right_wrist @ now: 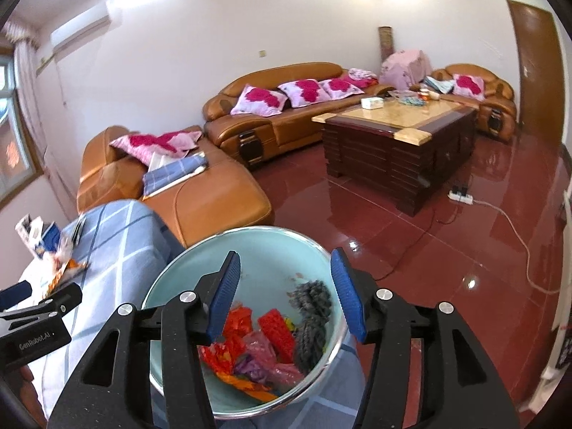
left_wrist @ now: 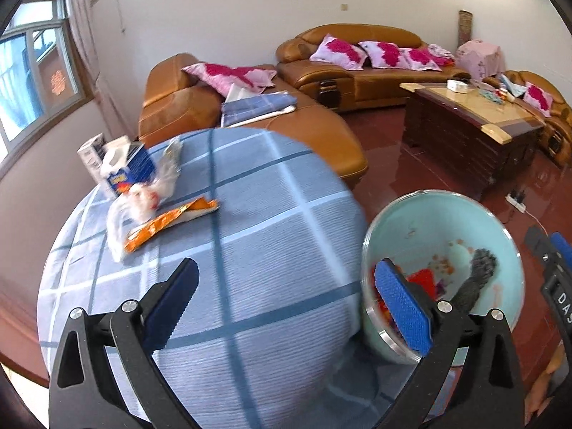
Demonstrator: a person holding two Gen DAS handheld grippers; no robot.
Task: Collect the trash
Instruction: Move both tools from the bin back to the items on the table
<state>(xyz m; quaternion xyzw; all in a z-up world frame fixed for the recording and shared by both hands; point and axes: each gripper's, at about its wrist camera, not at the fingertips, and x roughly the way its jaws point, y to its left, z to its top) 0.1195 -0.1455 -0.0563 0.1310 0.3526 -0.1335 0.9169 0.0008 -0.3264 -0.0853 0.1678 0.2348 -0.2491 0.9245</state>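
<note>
Left gripper (left_wrist: 286,296), black with blue ribbed pads, hangs over a round table draped in a blue-and-white checked cloth (left_wrist: 250,236), its jaws spread wide with nothing between them. Toward the far left edge of that table sit a small blue-and-white cardboard box (left_wrist: 123,164), a crumpled clear plastic bag (left_wrist: 143,196) leaning against it, and a flat orange snack wrapper (left_wrist: 168,221) lying just beside the bag. Further right, at the table's near right edge, stands a pale green bowl with a shiny metal rim (right_wrist: 178,286), tilted toward the cameras. Inside it lie red and orange wrappers (right_wrist: 243,325), a pink plastic scrap (right_wrist: 264,350) and a grey knitted rag (right_wrist: 311,318). Right gripper (right_wrist: 284,296), of the same black and blue build, hovers above the bowl with its jaws partly apart, gripping nothing; the wrappers show between its pads from above. Behind, a tan leather sofa (right_wrist: 286,107) with pink cushions curves round a dark wooden coffee table (right_wrist: 393,143) on a glossy red tiled floor (right_wrist: 447,250).
</note>
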